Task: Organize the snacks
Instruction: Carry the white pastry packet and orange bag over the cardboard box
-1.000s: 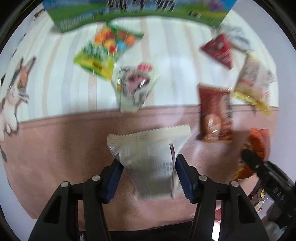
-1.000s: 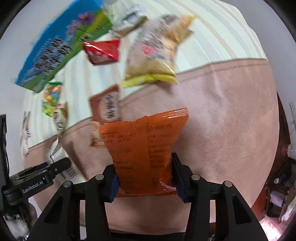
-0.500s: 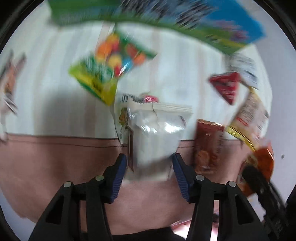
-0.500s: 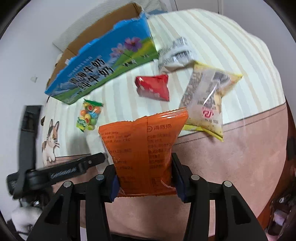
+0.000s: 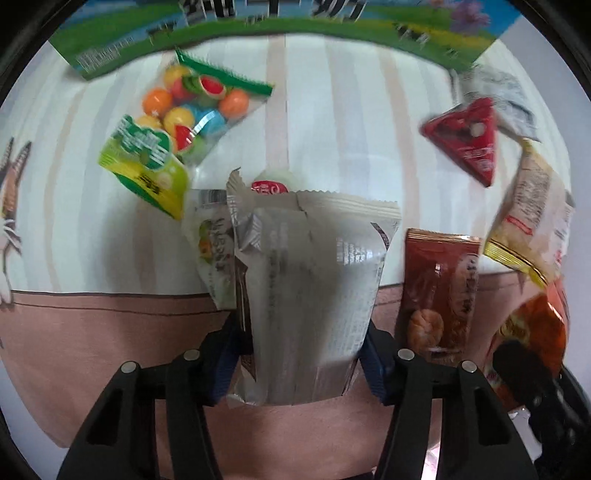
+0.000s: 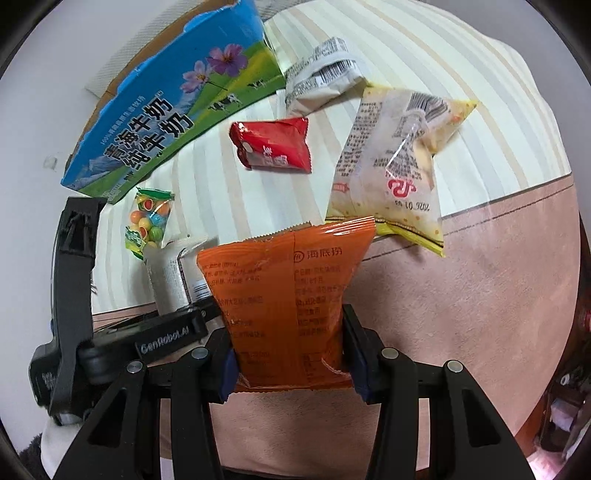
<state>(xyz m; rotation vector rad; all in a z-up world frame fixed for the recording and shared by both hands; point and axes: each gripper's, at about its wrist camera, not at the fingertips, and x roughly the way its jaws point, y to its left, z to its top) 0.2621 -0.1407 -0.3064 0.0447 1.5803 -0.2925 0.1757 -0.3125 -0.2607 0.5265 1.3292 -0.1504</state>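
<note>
Carrying step: two snack packets are in the air at once, one per gripper, over a striped cloth surface; I judge this the transport leg of sorting, with neither packet set down yet.

Left wrist view: the left gripper [image 5: 301, 360] has the silver-grey packet [image 5: 314, 280] between its blue pads, clamped on the packet's lower part and upright in front of the lens.
Below it: a pale packet [image 5: 212, 247] lies partly hidden behind the held one; a bag of coloured gum balls [image 5: 173, 129] sits up and left, a brown packet [image 5: 437, 291] just to the right, a red triangular packet [image 5: 469, 142] further off.
Far edge: the printed milk carton box [image 5: 258, 29] runs along the top.

Right wrist view: the right gripper [image 6: 291, 354] is clamped on the orange packet [image 6: 284, 295], pads pressing both its sides.
Neighbours: the left gripper's black body is close at lower left; a yellow-edged packet [image 6: 399, 166] and a red packet [image 6: 273, 146] lie beyond.
Box: its opening [image 6: 147, 55] shows brown cardboard at top left.

Next move, as judgement: if the box is the goal, both packets must travel on over the loose packets to its open top before the pads part, and the two grippers need room from each other.
</note>
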